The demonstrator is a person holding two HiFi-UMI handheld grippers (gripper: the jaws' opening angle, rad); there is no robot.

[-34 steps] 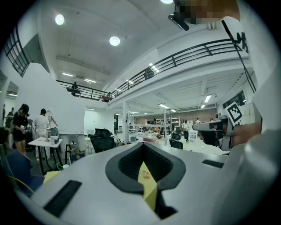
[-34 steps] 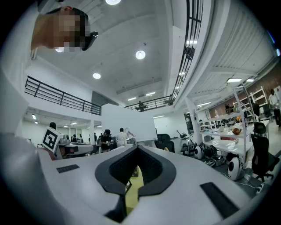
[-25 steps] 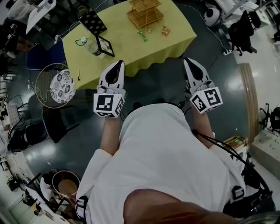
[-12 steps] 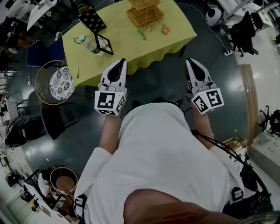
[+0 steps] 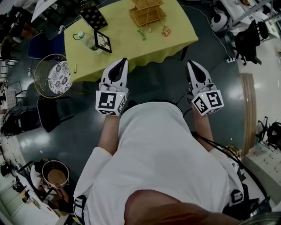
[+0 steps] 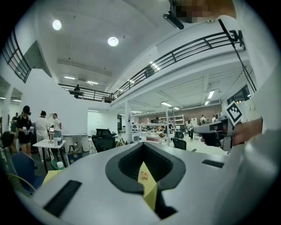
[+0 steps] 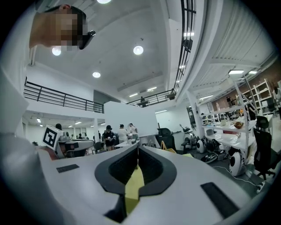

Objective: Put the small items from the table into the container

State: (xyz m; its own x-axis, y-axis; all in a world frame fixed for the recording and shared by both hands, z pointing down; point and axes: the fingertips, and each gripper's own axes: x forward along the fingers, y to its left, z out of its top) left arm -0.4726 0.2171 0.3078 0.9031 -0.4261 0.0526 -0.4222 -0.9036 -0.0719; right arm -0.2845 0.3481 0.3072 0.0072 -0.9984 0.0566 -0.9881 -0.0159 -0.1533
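A: How do the grippers stand?

B: The left gripper [image 5: 122,61] and the right gripper [image 5: 192,63] both have their jaws pressed together, with nothing between them.

A: And the small items?

B: They're ahead, between the two grippers, on the yellow worktop [image 5: 131,48]. There's a green item [image 5: 141,34] and an orange item [image 5: 166,30], both well apart from either gripper. The wooden container [image 5: 147,13] stands just beyond them. A bottle [image 5: 88,41] lies ahead-left of the left gripper.

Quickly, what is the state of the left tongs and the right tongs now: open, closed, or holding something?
left tongs: closed, holding nothing.
right tongs: closed, holding nothing.
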